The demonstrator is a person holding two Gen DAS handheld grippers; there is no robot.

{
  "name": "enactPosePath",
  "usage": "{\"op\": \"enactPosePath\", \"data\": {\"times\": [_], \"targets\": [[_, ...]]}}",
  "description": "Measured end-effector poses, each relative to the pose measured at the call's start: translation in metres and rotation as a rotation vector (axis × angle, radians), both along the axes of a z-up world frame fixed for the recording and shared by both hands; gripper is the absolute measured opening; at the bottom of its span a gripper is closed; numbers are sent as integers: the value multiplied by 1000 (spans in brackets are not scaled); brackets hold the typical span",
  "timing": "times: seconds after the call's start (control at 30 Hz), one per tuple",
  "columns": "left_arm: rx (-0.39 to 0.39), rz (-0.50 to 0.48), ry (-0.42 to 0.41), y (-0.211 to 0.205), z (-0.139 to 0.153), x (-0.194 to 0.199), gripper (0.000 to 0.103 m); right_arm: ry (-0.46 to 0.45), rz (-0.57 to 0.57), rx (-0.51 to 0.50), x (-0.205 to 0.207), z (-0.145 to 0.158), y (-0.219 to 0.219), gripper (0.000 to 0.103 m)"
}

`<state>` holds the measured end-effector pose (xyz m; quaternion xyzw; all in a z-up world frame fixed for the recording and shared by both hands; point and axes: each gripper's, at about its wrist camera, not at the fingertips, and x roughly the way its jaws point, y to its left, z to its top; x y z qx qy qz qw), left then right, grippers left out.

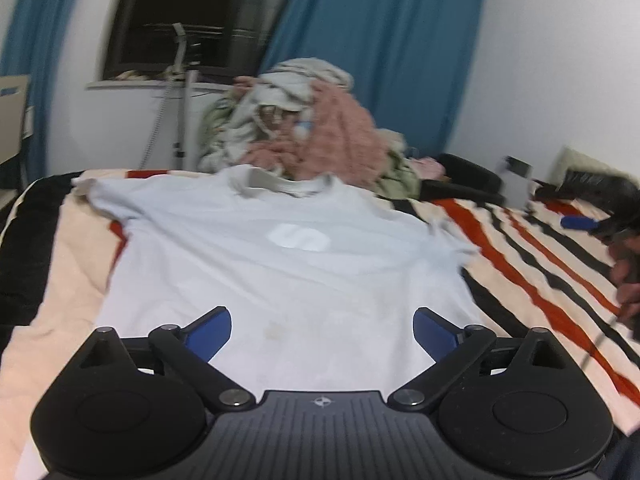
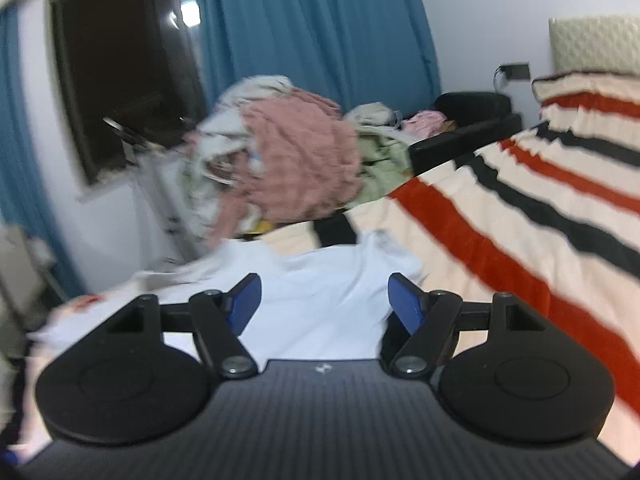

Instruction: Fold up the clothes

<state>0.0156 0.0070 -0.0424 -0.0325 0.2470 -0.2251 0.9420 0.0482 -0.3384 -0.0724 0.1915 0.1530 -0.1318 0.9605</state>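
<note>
T-shirt lies flat on the striped blanket beneath both wide-open, empty hand-held grippers.

Dim indoor light, motion blur throughout, fisheye bending at the edges.

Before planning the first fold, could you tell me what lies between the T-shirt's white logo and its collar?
Only bare, smooth pale-blue fabric of the T-shirt lies between the logo and collar, in the left wrist view.
</note>
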Motion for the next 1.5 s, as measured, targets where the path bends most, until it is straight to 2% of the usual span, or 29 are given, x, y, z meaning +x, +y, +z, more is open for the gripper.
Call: {"op": "enactPosePath", "data": {"times": [0.1, 0.17, 0.3, 0.4, 0.57, 0.67, 0.8, 0.83, 0.9, 1.0, 1.1, 1.17, 1.2, 1.3, 1.5], "targets": [[27, -79, -3, -18, -1, -17, 93, -103, 18, 48, -58, 7, 14, 72], [46, -134, 2, -33, -3, -28, 87, -137, 10, 66, -86, 3, 18, 72], [63, -256, 69, -78, -14, -47, 73, -215, -4, 128, -129, -3, 15, 74], [101, -363, 86, -118, -23, -65, 61, -257, -11, 146, -141, 2, 7, 74], [109, -513, 174, -178, -46, -83, 35, -289, -24, 206, -148, -6, -12, 74], [157, -569, 203, -209, -63, -87, 28, -290, -23, 262, -145, -16, -25, 74], [225, -588, 277, -234, -87, -82, 28, -286, -24, 304, -142, -29, -33, 74], [232, -590, 297, -237, -93, -80, 31, -283, -22, 310, -141, -31, -34, 74], [247, -580, 326, -243, -102, -73, 45, -278, -13, 317, -138, -34, -34, 74], [258, -562, 379, -247, -114, -64, 46, -274, -7, 335, -133, -37, -35, 74], [284, -547, 393, -252, -121, -63, 38, -274, -11, 351, -133, -40, -37, 74], [321, -538, 370, -256, -122, -67, 13, -274, -16, 359, -133, -41, -39, 74], [327, -539, 366, -256, -122, -68, 8, -274, -17, 364, -134, -41, -39, 74], [342, -541, 344, -256, -115, -74, 3, -284, -17, 375, -135, -42, -41, 74], [261, -581, 342, -262, -96, -80, 1, -307, -11, 368, -137, -41, -41, 74]]}}
